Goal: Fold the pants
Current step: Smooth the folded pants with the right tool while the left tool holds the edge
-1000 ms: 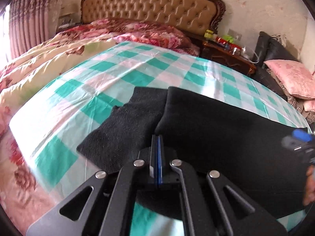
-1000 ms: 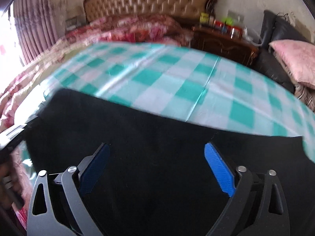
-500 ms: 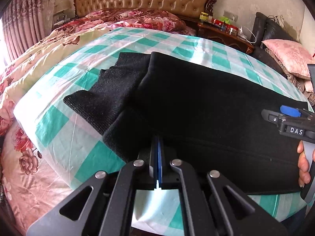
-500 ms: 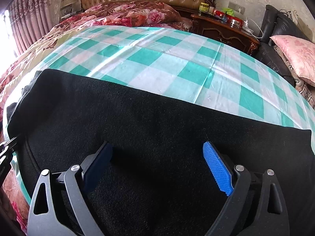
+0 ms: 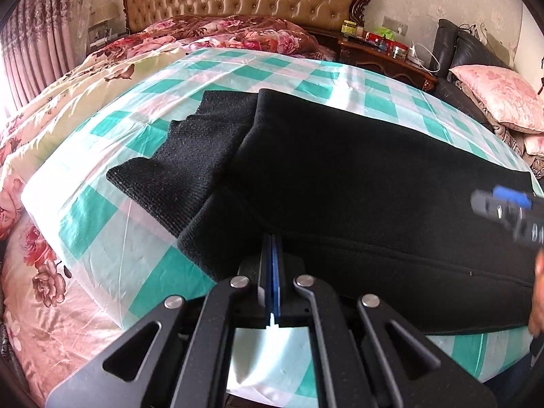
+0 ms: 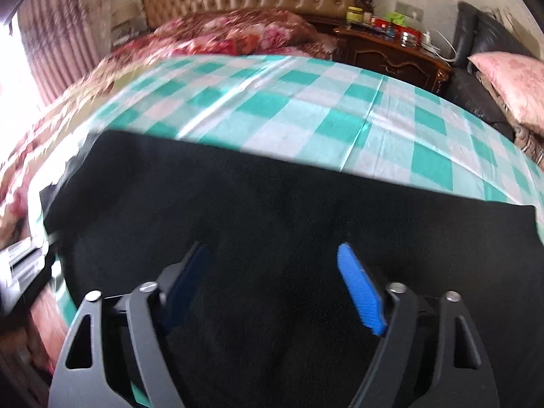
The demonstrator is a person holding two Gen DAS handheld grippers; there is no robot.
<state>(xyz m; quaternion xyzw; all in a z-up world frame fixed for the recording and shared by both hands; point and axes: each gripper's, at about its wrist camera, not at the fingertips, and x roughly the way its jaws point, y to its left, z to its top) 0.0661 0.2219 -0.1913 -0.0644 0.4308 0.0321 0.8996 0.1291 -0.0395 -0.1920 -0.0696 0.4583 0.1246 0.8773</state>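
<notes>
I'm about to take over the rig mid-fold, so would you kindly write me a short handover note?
Left hand-held gripper: shut, pinching the near edge of the black pants.
Right hand-held gripper: open above the pants, jaws just been closing, gripping nothing yet.
Pants lie lengthwise across the checked sheet, ribbed end at the left.
Done: pants laid out, apparently doubled lengthwise.
Left: right grasp, then the next fold.

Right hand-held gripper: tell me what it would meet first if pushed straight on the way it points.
Most likely the black knit pants, spread on the green-and-white checked sheet. The right hand-held gripper has just been closing, its pads apart above the fabric; depth is unclear.
</notes>
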